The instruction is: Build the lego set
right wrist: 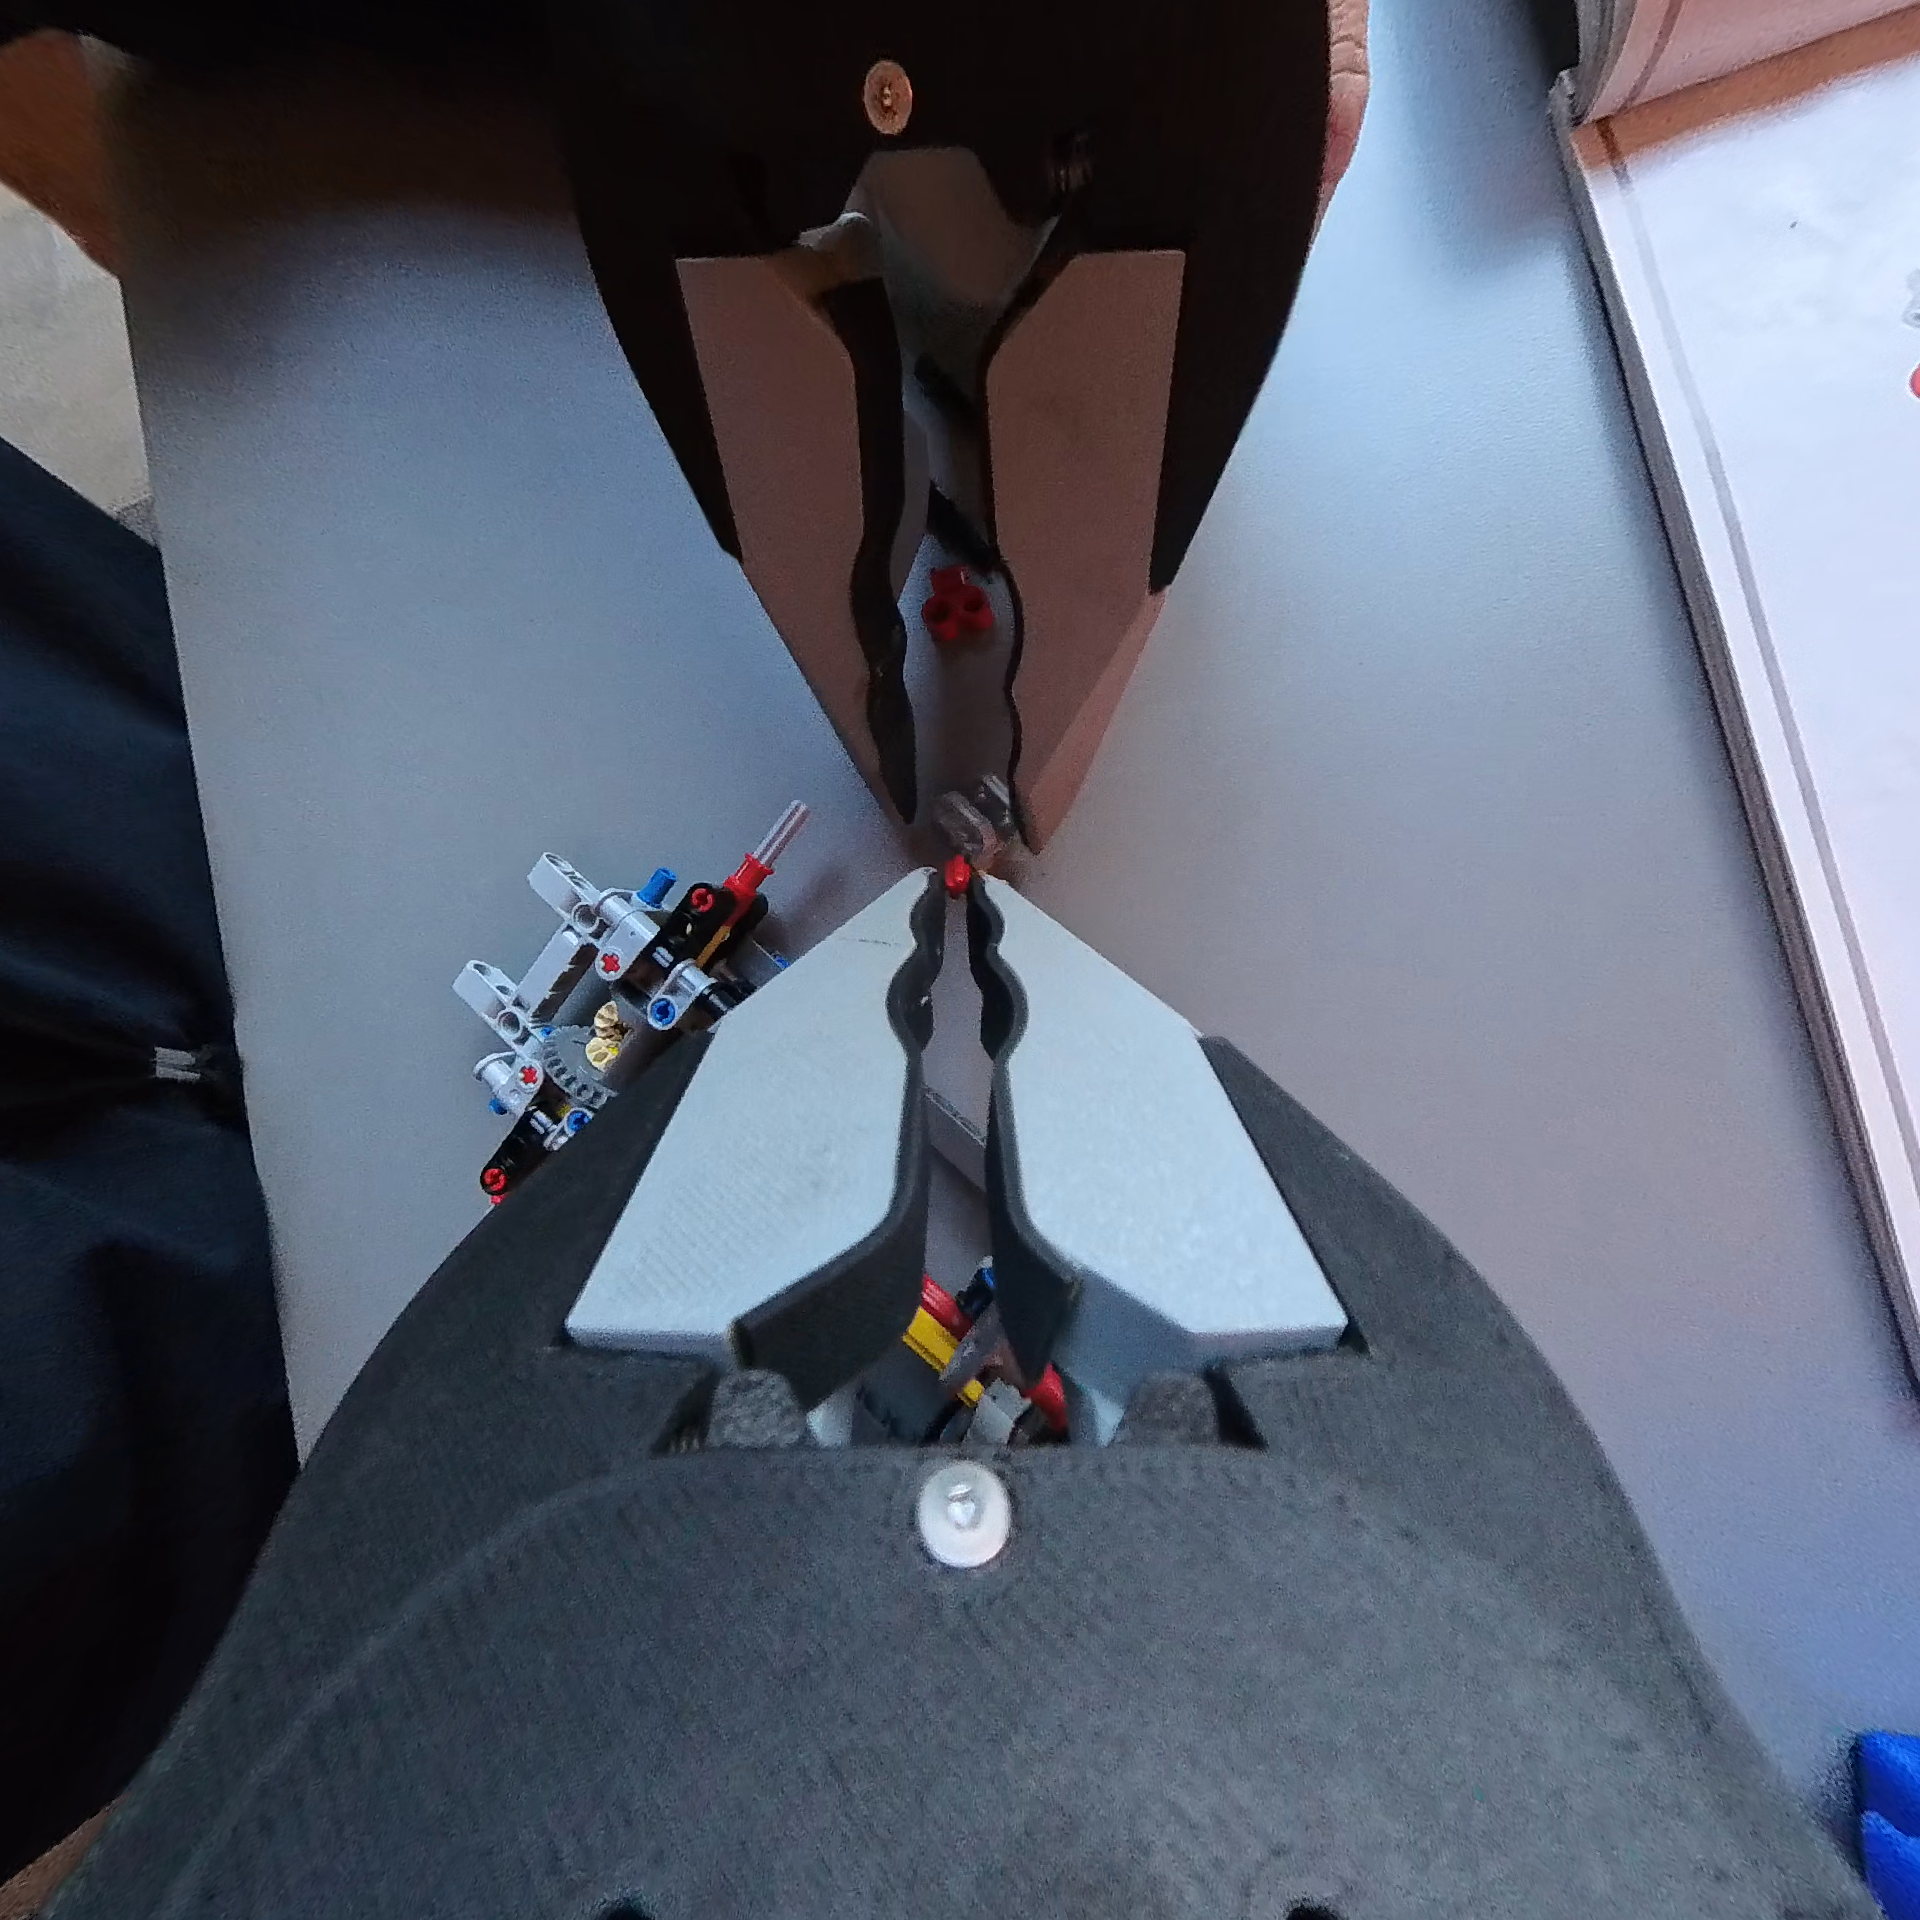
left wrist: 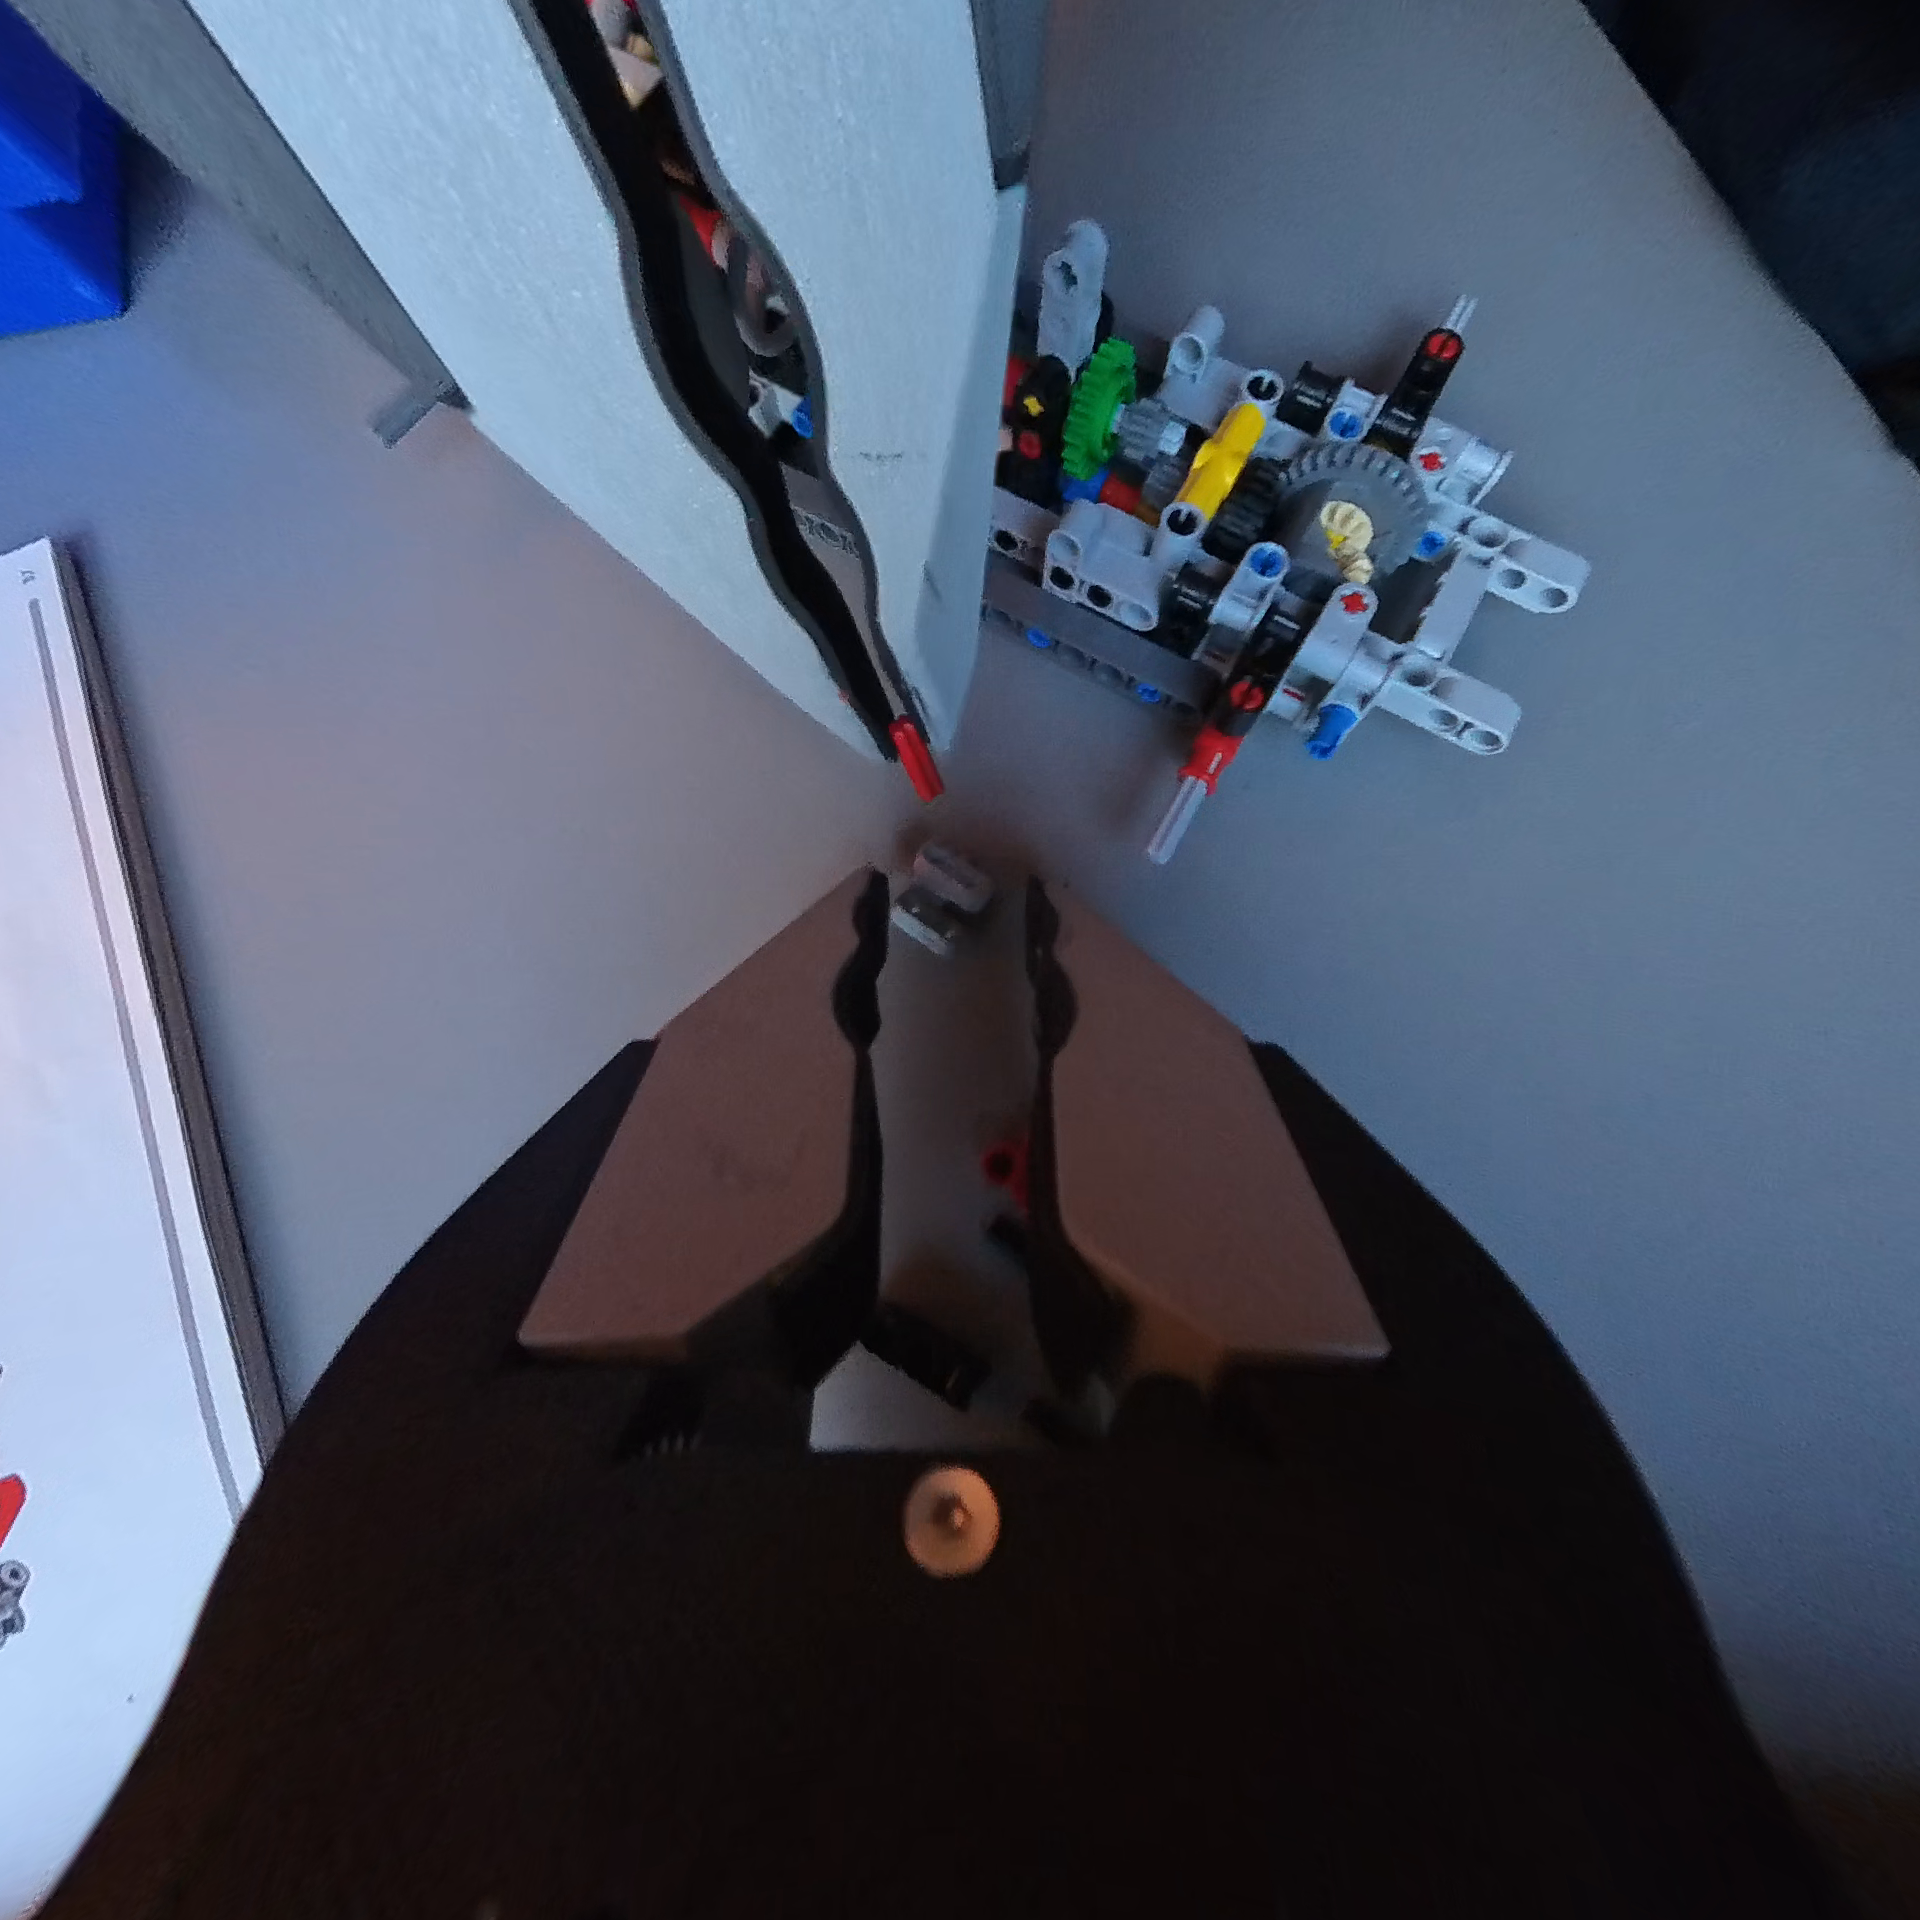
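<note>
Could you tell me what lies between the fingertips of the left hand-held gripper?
A small grey connector piece lies there on the table, with a gap beside each finger, in the left wrist view. The right hand-held gripper points its red pin at it.

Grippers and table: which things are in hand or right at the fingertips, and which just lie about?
In hand or at the fingertips:
- right gripper, shut on red pin
- left gripper, open around grey connector

Lying about:
- gear assembly
- booklet
- small red piece
- blue object

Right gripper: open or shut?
Shut: the right gripper pinches a small red pin between its fingertips, the pin's end poking out.
</note>
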Available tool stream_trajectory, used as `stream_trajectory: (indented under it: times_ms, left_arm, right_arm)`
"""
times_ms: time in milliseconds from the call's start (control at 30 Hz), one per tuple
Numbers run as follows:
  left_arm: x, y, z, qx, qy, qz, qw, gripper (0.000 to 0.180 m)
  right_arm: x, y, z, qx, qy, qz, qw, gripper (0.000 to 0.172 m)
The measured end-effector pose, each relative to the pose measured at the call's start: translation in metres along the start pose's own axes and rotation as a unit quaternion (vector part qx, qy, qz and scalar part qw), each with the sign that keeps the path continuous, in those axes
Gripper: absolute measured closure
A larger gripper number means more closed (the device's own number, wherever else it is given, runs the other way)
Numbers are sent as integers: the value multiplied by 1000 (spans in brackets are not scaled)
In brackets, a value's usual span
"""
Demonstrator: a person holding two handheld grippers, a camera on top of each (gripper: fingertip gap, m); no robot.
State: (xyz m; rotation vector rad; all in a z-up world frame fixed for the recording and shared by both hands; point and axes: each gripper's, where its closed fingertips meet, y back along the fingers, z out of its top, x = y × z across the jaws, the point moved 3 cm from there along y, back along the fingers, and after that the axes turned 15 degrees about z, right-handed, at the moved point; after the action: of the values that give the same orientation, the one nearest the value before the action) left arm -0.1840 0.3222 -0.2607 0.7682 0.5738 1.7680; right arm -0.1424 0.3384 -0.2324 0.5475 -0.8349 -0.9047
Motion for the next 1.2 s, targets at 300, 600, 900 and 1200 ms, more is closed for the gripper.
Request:
stream_trajectory:
  times_ms: [300, 600, 900, 1200]
  left_arm:
    - [3, -2, -3, 9, -25, -33, 999, 161]
    - [3, -8, 1, -6, 9, -43, 999, 165]
    - [15, -6, -5, 18, 173, 102, 979, 166]
    - [6, -6, -3, 21, 166, 166, 972, 166]
  right_arm:
    - [-3, 0, -3, 3, -2, 4, 1000, 170]
    - [-1, 0, -4, -6, -5, 8, 1000, 170]
    - [-9, 6, 8, -49, 12, -7, 999, 171]
    - [-9, -5, 8, 8, 73, -25, 997, 171]
